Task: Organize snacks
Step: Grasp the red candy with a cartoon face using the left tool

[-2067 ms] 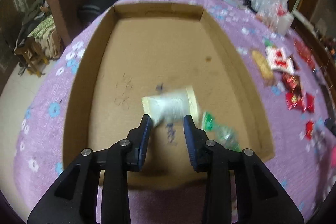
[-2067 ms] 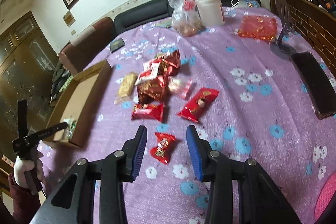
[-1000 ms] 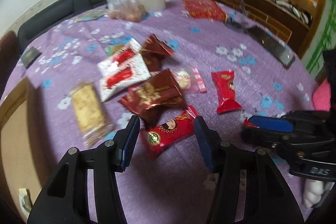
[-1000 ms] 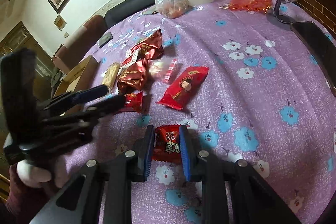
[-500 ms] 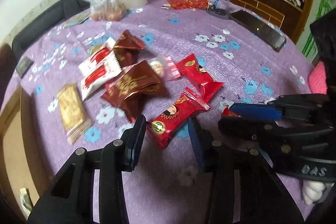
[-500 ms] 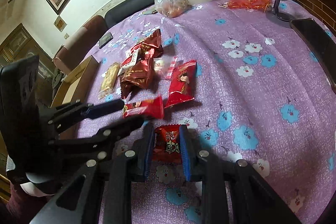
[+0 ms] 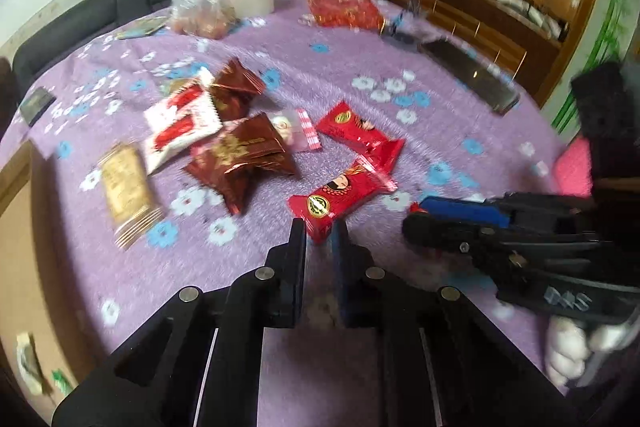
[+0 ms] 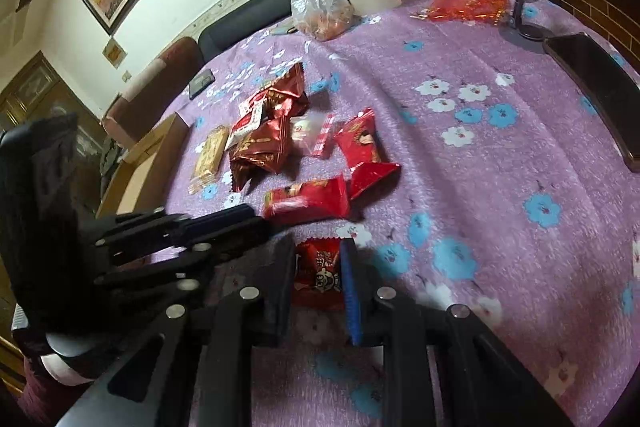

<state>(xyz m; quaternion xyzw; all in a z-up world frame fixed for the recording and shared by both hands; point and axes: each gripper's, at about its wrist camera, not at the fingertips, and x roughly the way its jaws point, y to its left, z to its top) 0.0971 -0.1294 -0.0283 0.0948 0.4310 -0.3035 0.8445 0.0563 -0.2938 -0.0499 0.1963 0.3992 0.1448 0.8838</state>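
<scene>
Holding two snacks at once, I am at the pick-up step. My left gripper (image 7: 319, 233) has just been closing and now pinches the near end of the long red packet (image 7: 340, 195), which lies straight ahead of its fingertips. My right gripper (image 8: 319, 269) is clamped on the small red packet (image 8: 318, 267), just beside the left tool. Next, I judge, both must lift clear and carry to the cardboard box (image 8: 154, 157), off to the left gripper's left.

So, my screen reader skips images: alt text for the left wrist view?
The left gripper pinches the near end of a red snack packet on a purple flowered tablecloth. More wrapped snacks lie beyond; the right gripper is alongside.
</scene>
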